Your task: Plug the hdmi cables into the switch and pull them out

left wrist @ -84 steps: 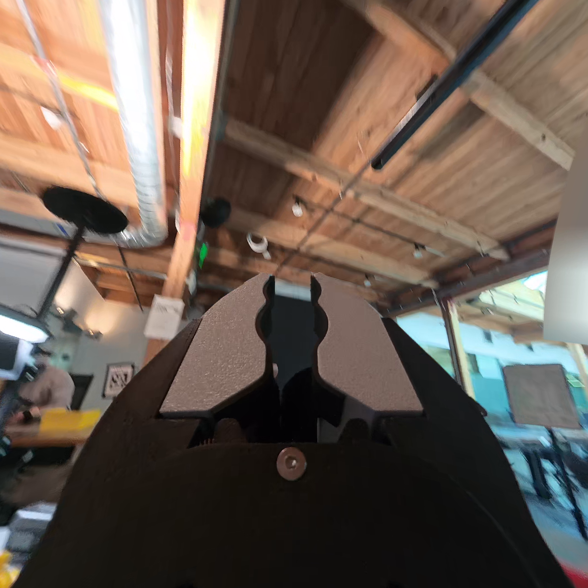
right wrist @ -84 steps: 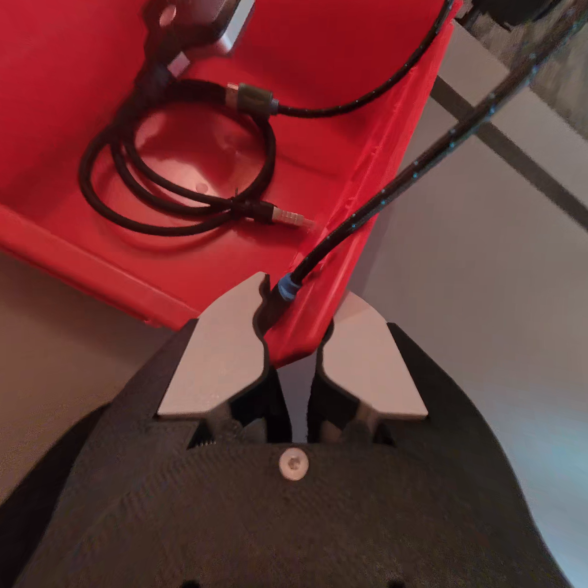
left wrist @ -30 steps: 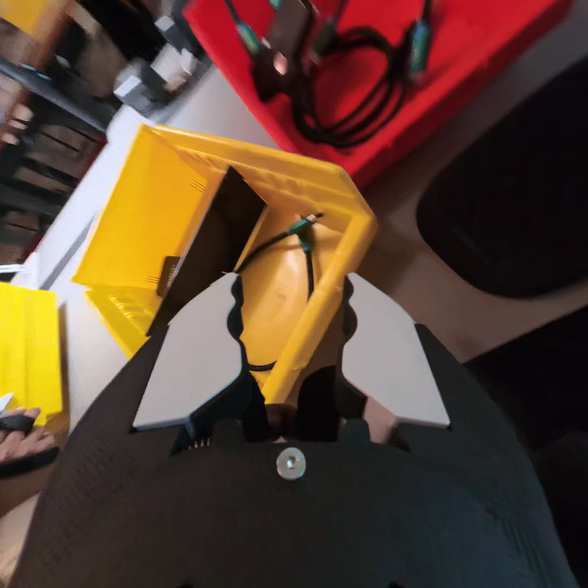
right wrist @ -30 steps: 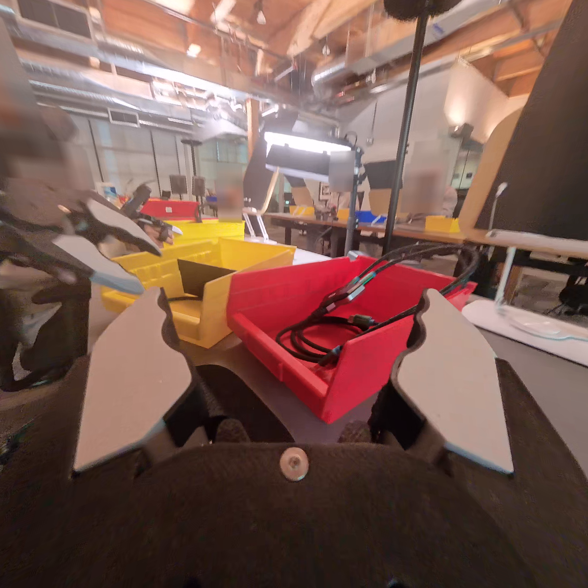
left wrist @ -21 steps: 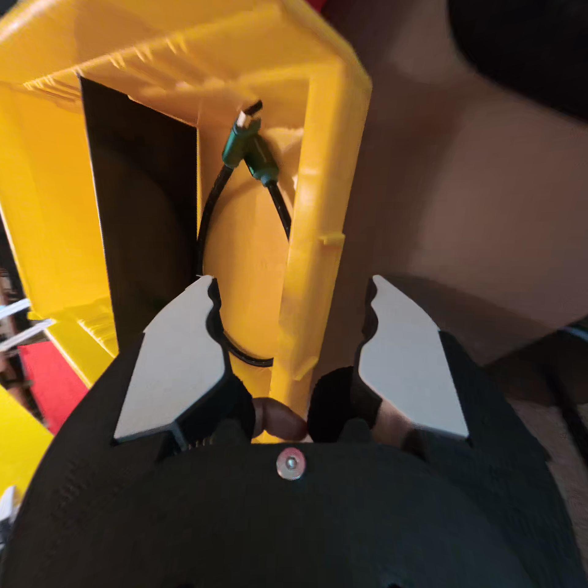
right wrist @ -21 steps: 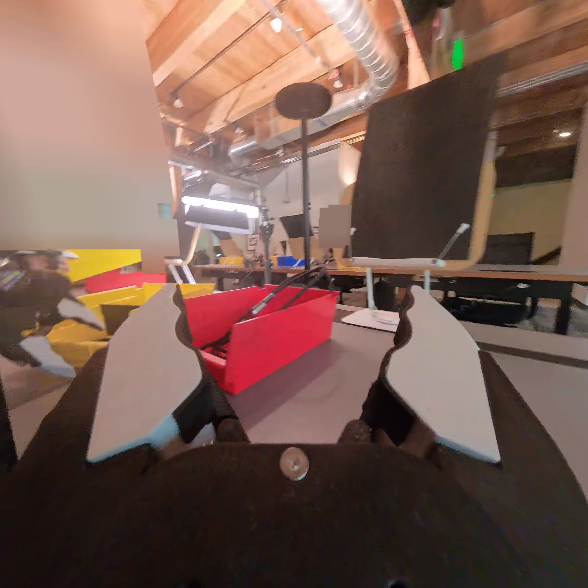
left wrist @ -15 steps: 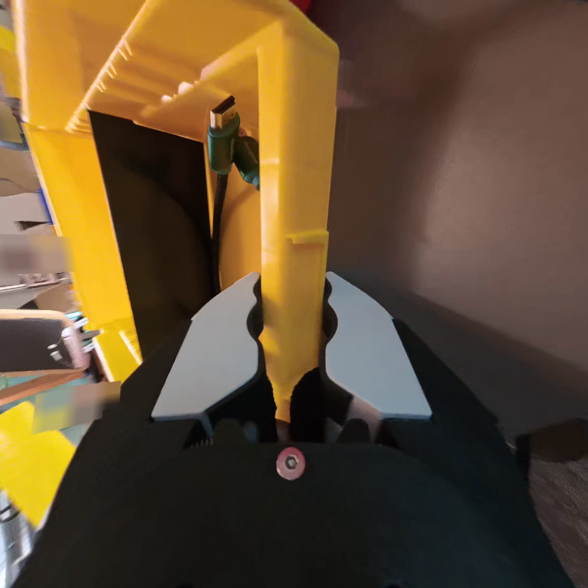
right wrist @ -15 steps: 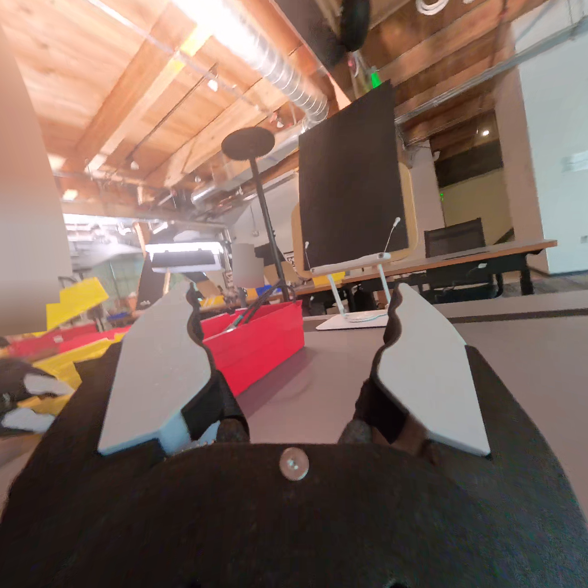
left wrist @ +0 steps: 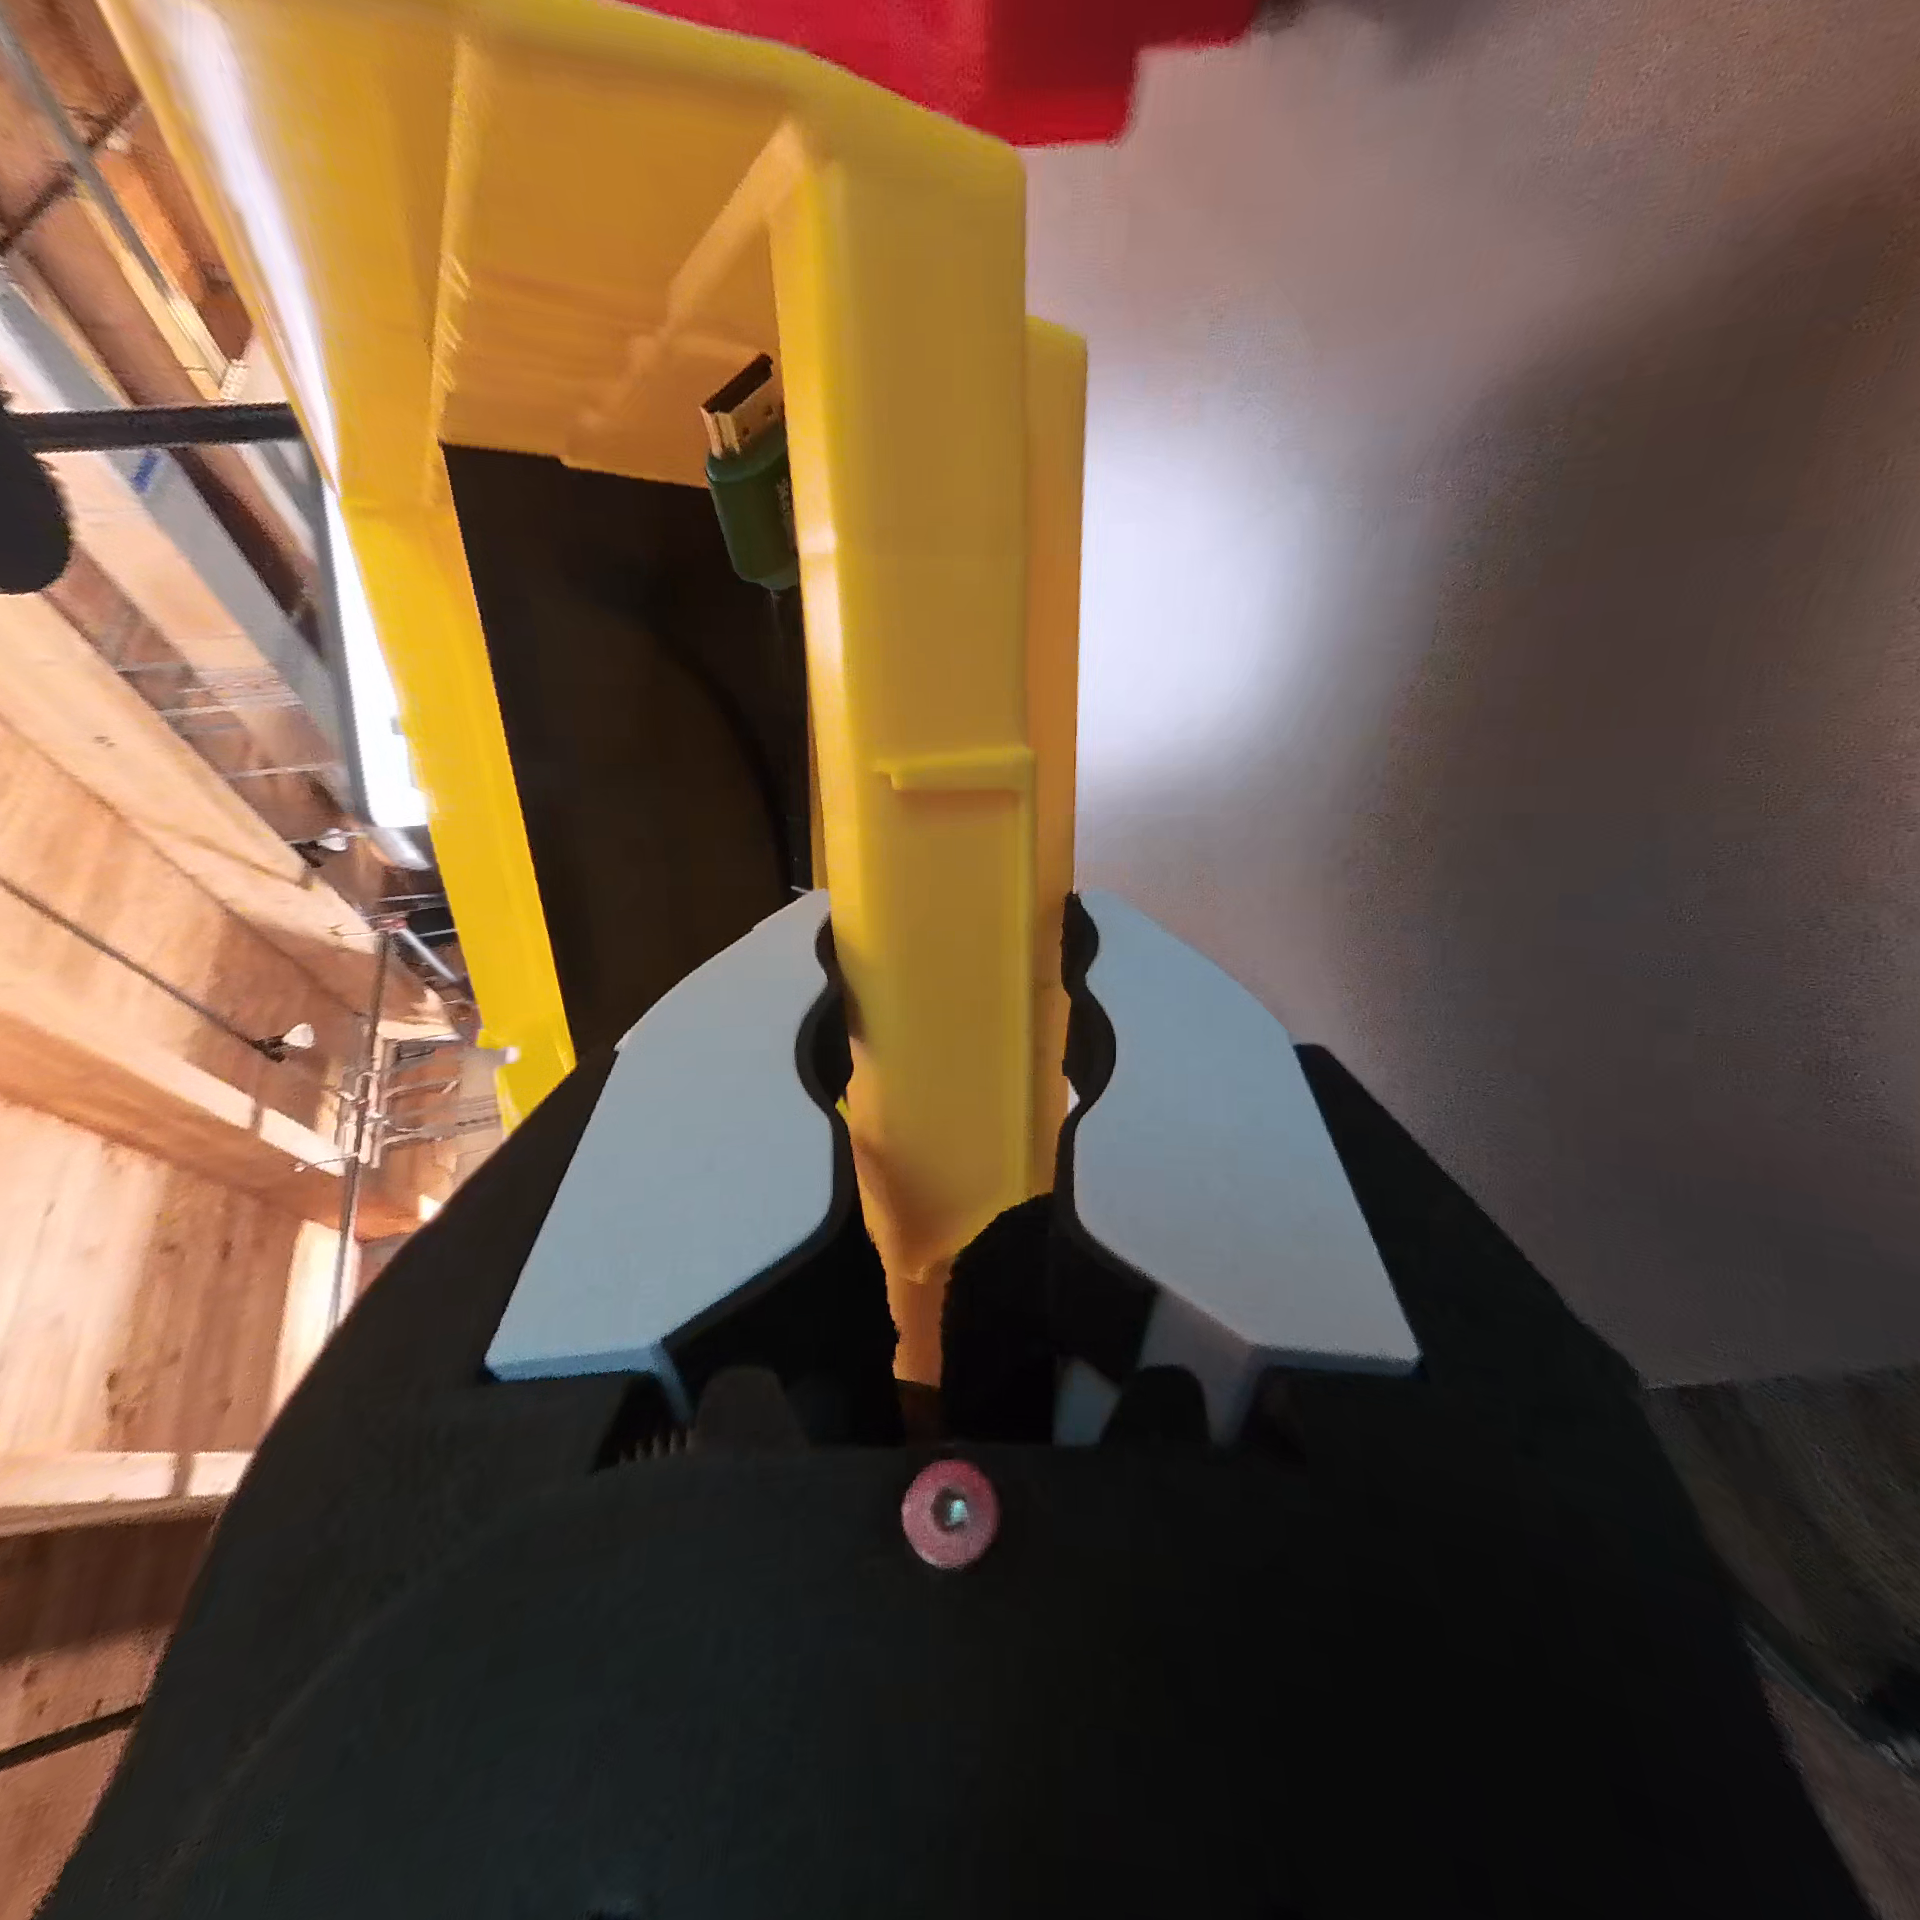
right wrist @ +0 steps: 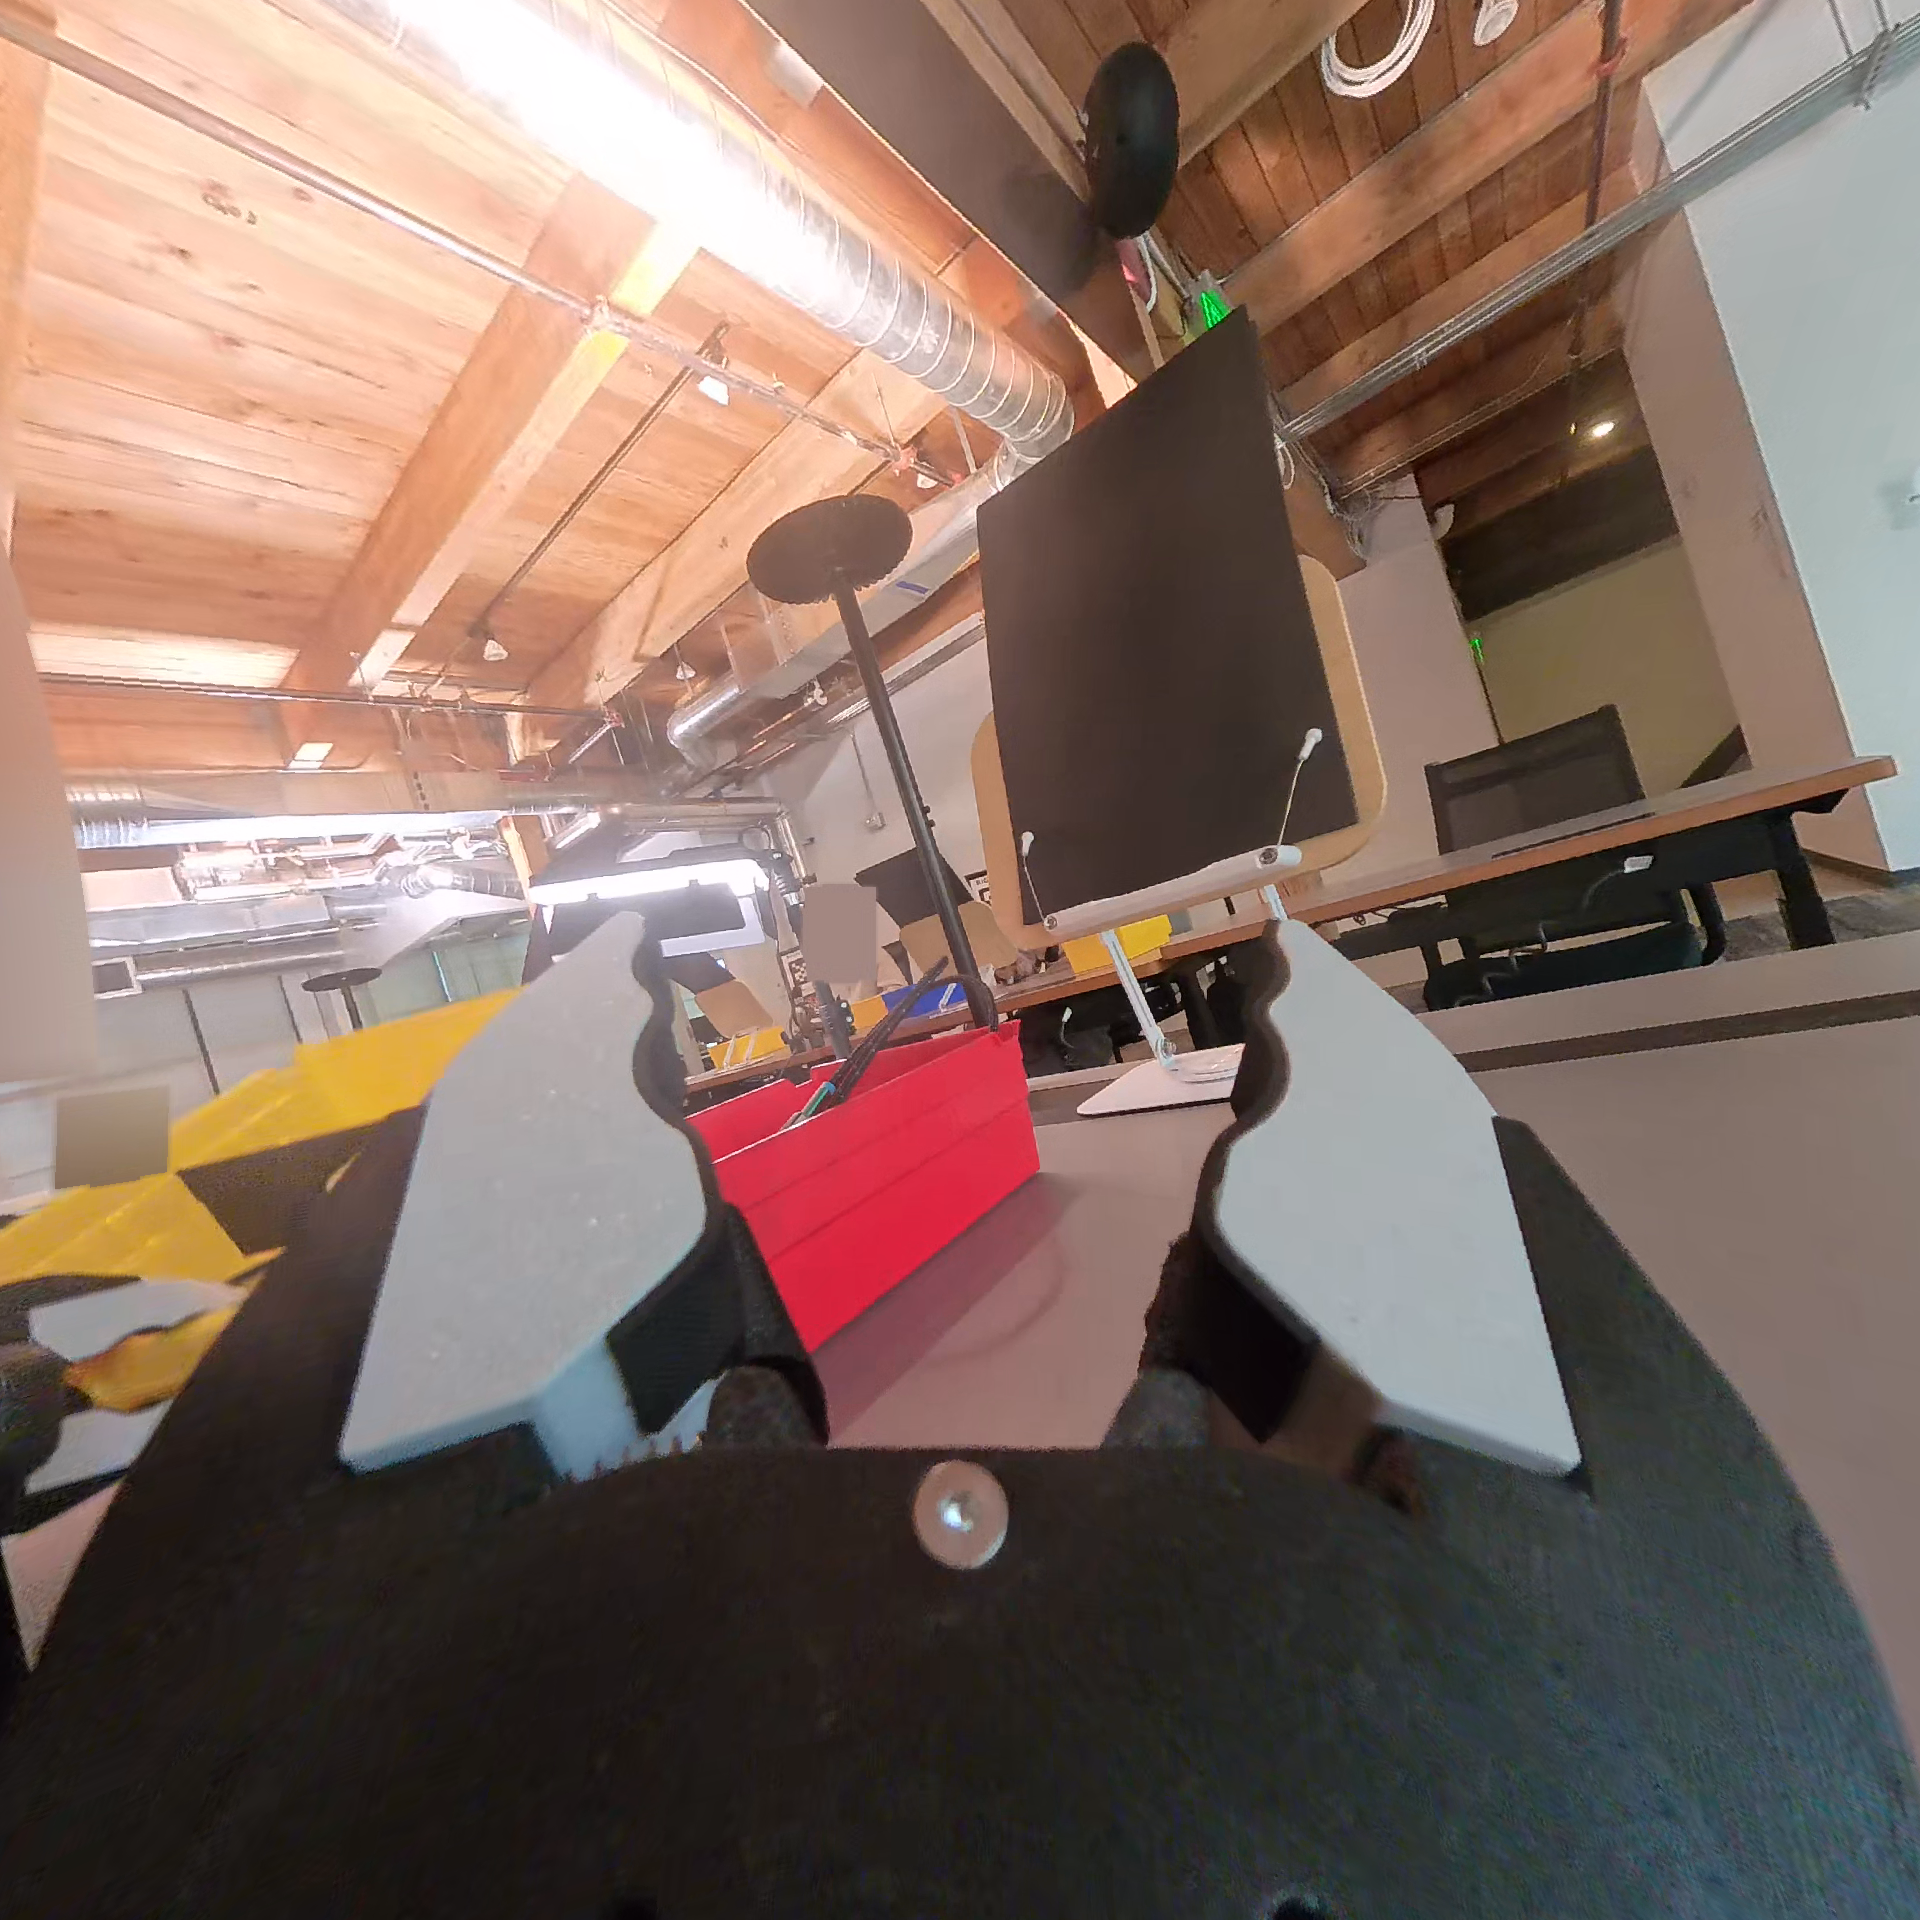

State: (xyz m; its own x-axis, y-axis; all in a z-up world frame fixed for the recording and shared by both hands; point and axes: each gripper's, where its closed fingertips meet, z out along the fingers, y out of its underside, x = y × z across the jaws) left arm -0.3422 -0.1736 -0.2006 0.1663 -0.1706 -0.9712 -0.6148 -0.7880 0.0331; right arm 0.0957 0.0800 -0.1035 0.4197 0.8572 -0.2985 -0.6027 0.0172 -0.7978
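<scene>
My left gripper [left wrist: 945, 935] is shut on the front wall of a yellow bin [left wrist: 914, 644] and holds it tilted. Inside the bin an HDMI cable with a green plug [left wrist: 753, 488] and gold tip lies beside a black divider [left wrist: 623, 707]. My right gripper [right wrist: 951, 956] is open and empty, low over the table, pointing toward a red bin [right wrist: 883, 1164] with black HDMI cables [right wrist: 873, 1039] sticking out of it. The left gripper [right wrist: 114, 1340] also shows at the left edge of the right wrist view, on the yellow bin [right wrist: 260, 1101]. No switch is visible.
A corner of the red bin [left wrist: 1039, 62] shows beyond the yellow one. A black board on a white stand [right wrist: 1153, 665] stands on the grey table [right wrist: 1662, 1143] behind the red bin. A light stand [right wrist: 894, 727] and other desks are farther back.
My left gripper swung down from the ceiling to the yellow bin, closed on its wall and tipped it. My right gripper let go of a cable, opened, backed off and stayed low.
</scene>
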